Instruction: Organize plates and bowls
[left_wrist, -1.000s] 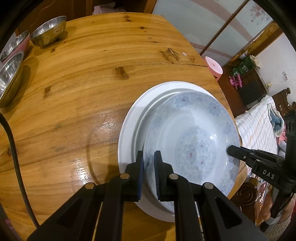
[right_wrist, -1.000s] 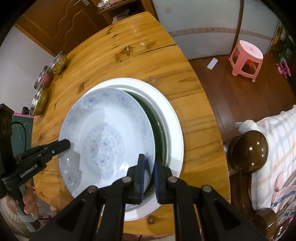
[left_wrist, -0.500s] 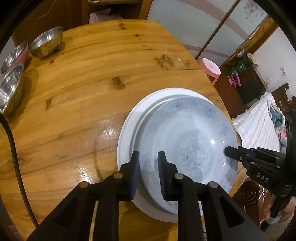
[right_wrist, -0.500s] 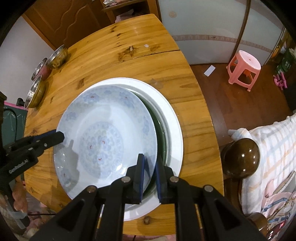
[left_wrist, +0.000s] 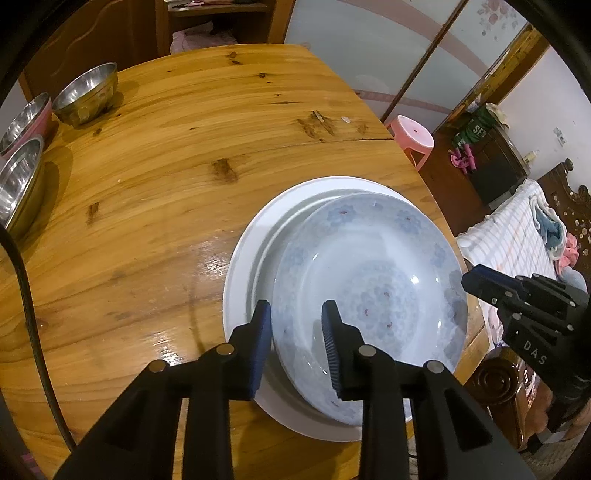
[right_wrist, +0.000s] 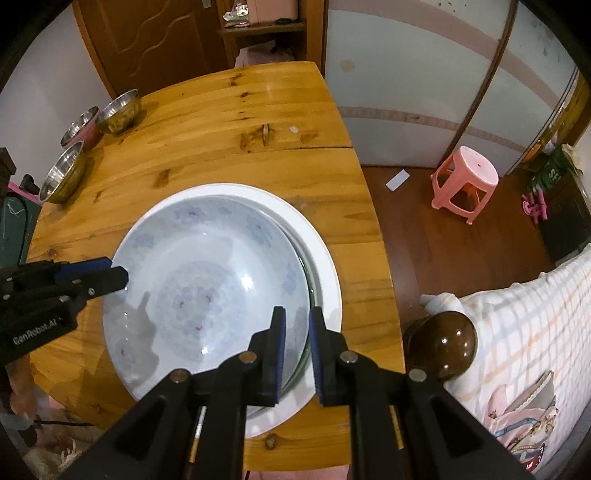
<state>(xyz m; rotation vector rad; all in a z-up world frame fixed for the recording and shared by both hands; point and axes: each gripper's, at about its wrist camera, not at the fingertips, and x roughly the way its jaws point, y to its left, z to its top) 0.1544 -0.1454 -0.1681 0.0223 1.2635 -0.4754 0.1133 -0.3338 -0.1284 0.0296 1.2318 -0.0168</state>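
A pale blue flower-patterned plate (left_wrist: 369, 280) (right_wrist: 207, 288) lies tilted on a stack topped by a greenish plate (right_wrist: 314, 295), inside a big white plate (left_wrist: 240, 266) (right_wrist: 325, 258), near the edge of the wooden table (left_wrist: 155, 177). My left gripper (left_wrist: 295, 332) (right_wrist: 114, 275) straddles the patterned plate's near rim. Its jaws are opening and the pads stand off the rim. On the opposite side my right gripper (right_wrist: 297, 332) (left_wrist: 476, 280) is shut on that plate's rim and holds this edge slightly raised.
Three steel bowls (left_wrist: 86, 92) (right_wrist: 120, 110) sit at the table's far left, one of them with a pink outside (left_wrist: 22, 118). A pink stool (right_wrist: 465, 181) stands on the floor past the table. A dark round bedpost (right_wrist: 439, 343) and a checked blanket (right_wrist: 517, 314) are close on the right.
The left jaws went from pinching the patterned plate's rim to standing apart around it. The right gripper rose a little and rolled, still gripping the rim; the white plate looks smaller below.
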